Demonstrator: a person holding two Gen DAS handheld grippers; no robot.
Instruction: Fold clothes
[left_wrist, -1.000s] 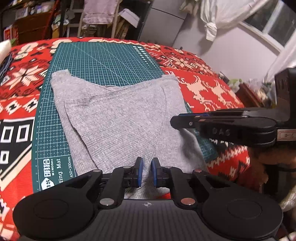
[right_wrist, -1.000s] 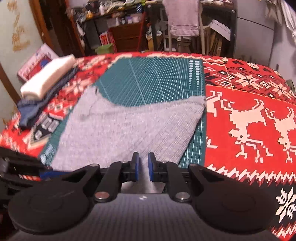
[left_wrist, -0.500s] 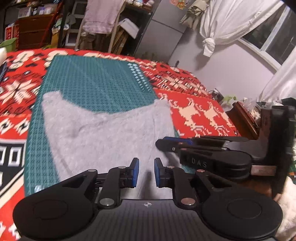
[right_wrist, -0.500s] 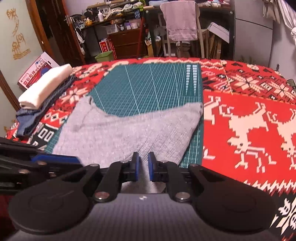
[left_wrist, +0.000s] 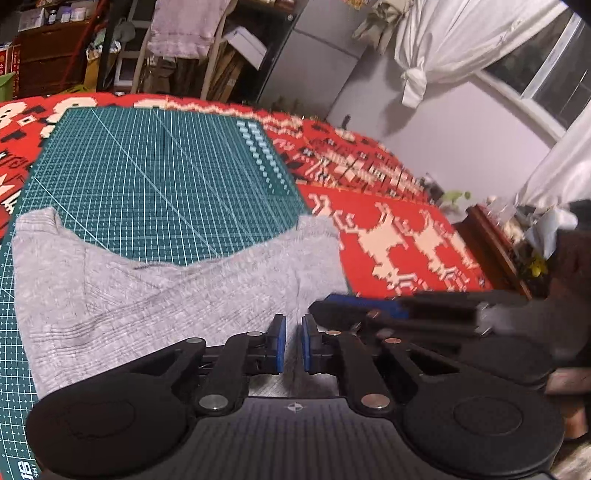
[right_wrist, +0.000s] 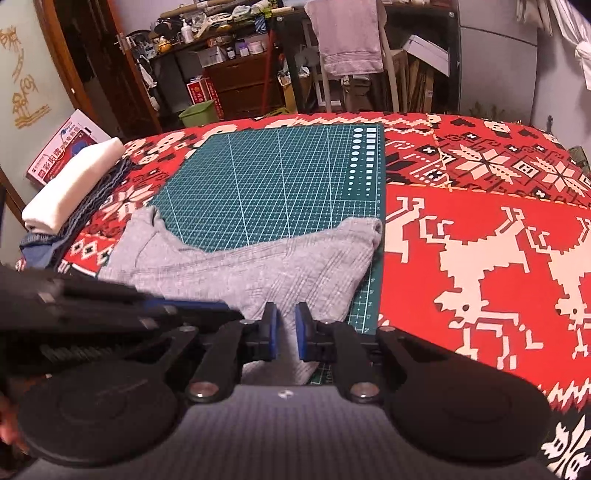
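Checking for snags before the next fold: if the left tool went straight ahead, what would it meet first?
Probably the grey garment lying on the green cutting mat; the left tool points across it, though its height above is unclear.

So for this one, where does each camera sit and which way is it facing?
Left wrist: on the left gripper, looking forward over the grey garment and green cutting mat; right gripper shows at right.
Right wrist: on the right gripper, same direction; left gripper at left.
Shared: garment, mat, red blanket.
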